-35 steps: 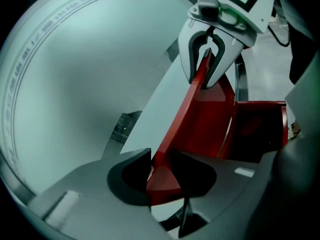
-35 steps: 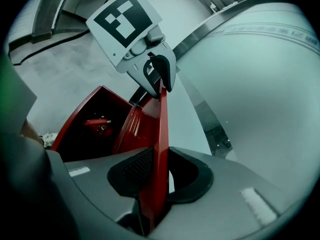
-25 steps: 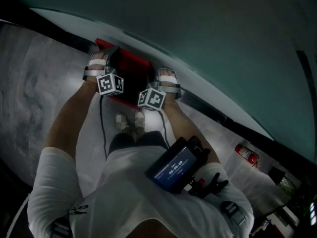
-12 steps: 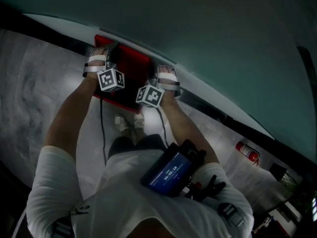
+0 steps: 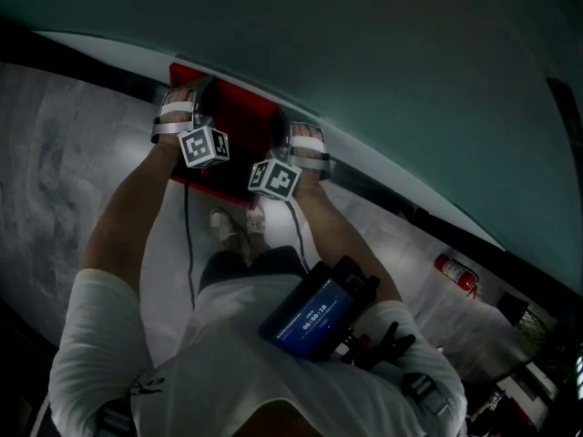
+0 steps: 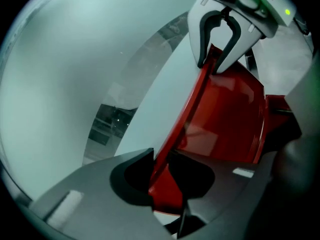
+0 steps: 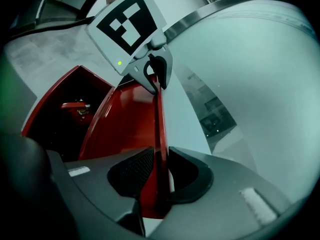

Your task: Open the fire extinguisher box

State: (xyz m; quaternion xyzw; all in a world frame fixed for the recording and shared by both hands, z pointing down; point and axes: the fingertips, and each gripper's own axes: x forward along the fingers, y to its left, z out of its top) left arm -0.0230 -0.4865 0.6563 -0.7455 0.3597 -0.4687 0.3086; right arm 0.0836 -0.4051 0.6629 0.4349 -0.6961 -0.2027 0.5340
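The red fire extinguisher box [image 5: 239,116] stands on the floor against the pale wall, its lid [image 6: 225,114] raised. Both grippers hold the lid's thin top edge. My left gripper [image 6: 161,169] has that edge between its pads; its jaws have just been closing on it. My right gripper [image 7: 159,171] is shut on the same edge further along. Each shows in the other's view: the right gripper [image 6: 212,66] and the left gripper [image 7: 157,84] both straddle the rim. The dark box interior [image 7: 60,119] lies open, with an extinguisher valve [image 7: 77,109] inside.
A second red extinguisher [image 5: 455,274] lies on the floor at the right near the black baseboard. The person's shoes [image 5: 239,224] stand just before the box. A screen device [image 5: 314,312] hangs at the chest. The wall [image 5: 383,53] is right behind the lid.
Both grippers have shifted a little toward the wall and lower with the lid's edge still between their jaws. The head view has swung slightly.
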